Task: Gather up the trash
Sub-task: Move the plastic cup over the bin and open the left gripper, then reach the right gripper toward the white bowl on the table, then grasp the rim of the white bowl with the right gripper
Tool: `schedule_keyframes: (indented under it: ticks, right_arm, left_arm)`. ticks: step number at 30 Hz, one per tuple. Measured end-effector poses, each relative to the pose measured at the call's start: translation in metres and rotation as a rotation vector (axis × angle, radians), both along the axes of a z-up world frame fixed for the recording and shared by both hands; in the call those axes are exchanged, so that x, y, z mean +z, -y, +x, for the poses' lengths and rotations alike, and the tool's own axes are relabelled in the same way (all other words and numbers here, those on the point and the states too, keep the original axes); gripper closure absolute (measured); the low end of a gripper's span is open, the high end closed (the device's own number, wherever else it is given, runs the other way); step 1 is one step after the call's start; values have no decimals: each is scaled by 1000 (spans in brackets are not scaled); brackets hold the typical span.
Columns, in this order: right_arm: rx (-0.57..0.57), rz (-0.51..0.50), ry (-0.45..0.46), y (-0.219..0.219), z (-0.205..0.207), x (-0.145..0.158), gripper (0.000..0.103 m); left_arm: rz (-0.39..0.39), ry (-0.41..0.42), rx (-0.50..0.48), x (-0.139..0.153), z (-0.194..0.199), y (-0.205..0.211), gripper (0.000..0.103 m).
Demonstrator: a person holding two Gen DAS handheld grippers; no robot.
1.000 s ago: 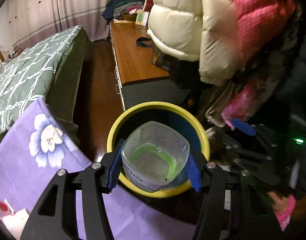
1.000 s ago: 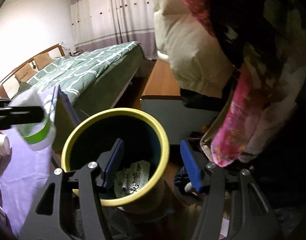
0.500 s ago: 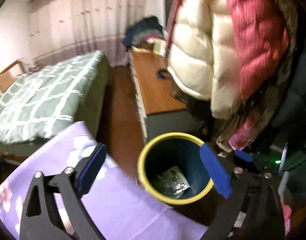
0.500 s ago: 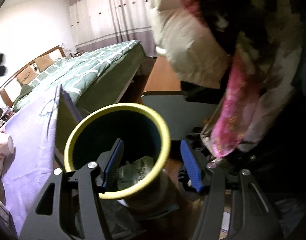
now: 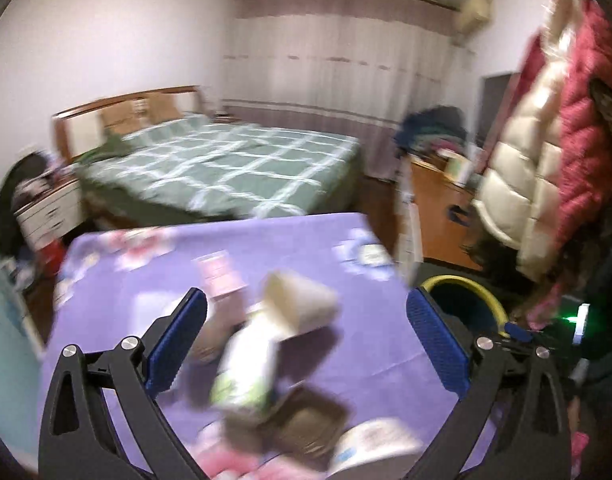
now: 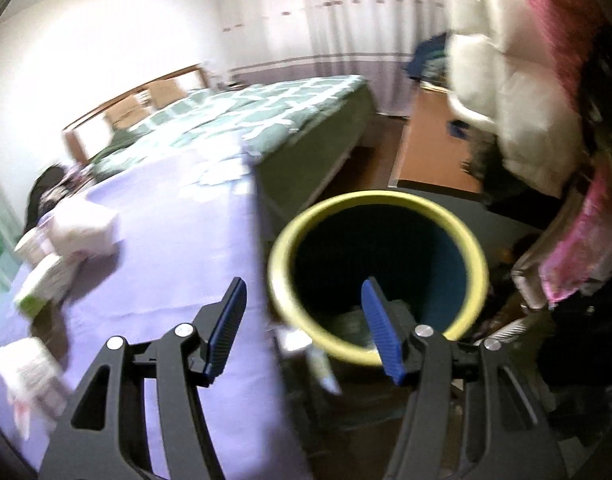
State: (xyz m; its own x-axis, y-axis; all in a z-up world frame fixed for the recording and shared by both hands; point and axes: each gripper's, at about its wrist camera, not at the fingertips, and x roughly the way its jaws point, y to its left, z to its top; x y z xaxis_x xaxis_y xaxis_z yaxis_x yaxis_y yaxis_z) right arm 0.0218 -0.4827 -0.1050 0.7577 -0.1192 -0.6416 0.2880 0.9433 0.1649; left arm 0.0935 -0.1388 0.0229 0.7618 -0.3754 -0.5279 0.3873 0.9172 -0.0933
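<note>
left tool swings off the bin, back over the worktop

since a second ago my left tool (image 5: 306, 344) has let the clear container go into the bin and turned away from it; its jaws now stand wide apart with nothing between them. it looks down on the purple flowered worktop (image 5: 154, 292), where trash lies blurred: a pale paper cup (image 5: 302, 306) on its side, touching a white and green carton (image 5: 246, 368), with a brown wrapper (image 5: 306, 426) just beside them. the yellow-rimmed bin (image 5: 461, 304) sits off the worktop's right edge, near the hanging coats (image 5: 545, 152).

my right tool (image 6: 302, 328) hangs over the gap between worktop and bin, jaws partly open and holding nothing. through it i see the bin's dark inside (image 6: 377, 264), contents too dim to tell. a green checked bed (image 5: 226, 164) lies beyond.
</note>
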Motion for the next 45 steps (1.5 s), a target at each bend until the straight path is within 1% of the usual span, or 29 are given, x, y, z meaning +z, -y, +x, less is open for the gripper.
schedule_keyframes:
  ticks: [1,3,4,6,7,9,11,13,15,18,20,22,24,27,28,31,38,39,40,41,43,44,45]
  right_arm:
    - [31,9,7,-9,-1,3,46]
    - [154,37,35,-41,-9,17,45]
    - [195,38,44,-54,-13,22,43]
    - [325,23,71,-87,-22,36,39]
    - [373,15,78,-102,-26,41,38]
    - [443,-5,86,-124,-32,47,38]
    - [484,-32,76,-142,-32,48,38]
    - [521,-70,43,-160,-29,41,38]
    - [541,-82,5,-173,-23,30,38]
    - [529,-86,-38,-181,-7,14,38]
    - [497,-74,-59,-174,4,7,38]
    - [448,-28,-70,-161,16,1,38]
    - [390,42,-81,-143,31,-3,38]
    - [343,66,-95,-129,46,-7,38]
    - [337,80,-108,-126,52,-9,38]
    - [364,139,-124,-122,57,-13,38]
    - [371,147,-138,-126,50,-19,38]
    - [370,144,-140,-127,50,-20,39]
    - [369,141,-142,-128,51,-20,47]
    - [370,137,-145,-130,52,-21,52]
    - [368,136,-150,-131,54,-22,75]
    - [363,136,-150,-131,54,-22,82]
    - [355,136,-149,-130,54,-22,90]
  left_arm:
    - [0,1,31,-4,-5,-15,5]
    - [2,7,79,-9,-13,-38,5]
    - [5,11,106,-12,-18,-51,5]
    - [2,14,137,-15,-24,-70,5]
    - [-4,19,155,-16,-28,-80,5]
    - [-16,31,183,-17,-33,-96,5]
    - [-37,31,196,-19,-37,-111,5]
    - [-51,32,204,-21,-41,-119,5]
    - [-47,36,209,-22,-46,-118,5]
    - [-31,41,220,-24,-51,-118,5]
    - [-32,31,221,-28,-53,-119,5]
    - [-41,15,220,-32,-52,-119,5]
    - [-42,5,219,-35,-50,-118,5]
    - [-45,-10,207,-40,-47,-114,5]
    - [-47,-13,201,-41,-46,-112,5]
    - [-41,-20,187,-45,-44,-106,5]
    - [-38,-30,178,-52,-42,-102,5]
    - [-40,-34,178,-53,-41,-101,5]
    - [-41,-36,178,-54,-41,-102,5]
    - [-42,-39,178,-55,-41,-102,5]
    - [-42,-41,178,-56,-42,-102,5]
    - [-42,-42,177,-56,-41,-102,5]
    - [-41,-42,176,-57,-41,-103,5]
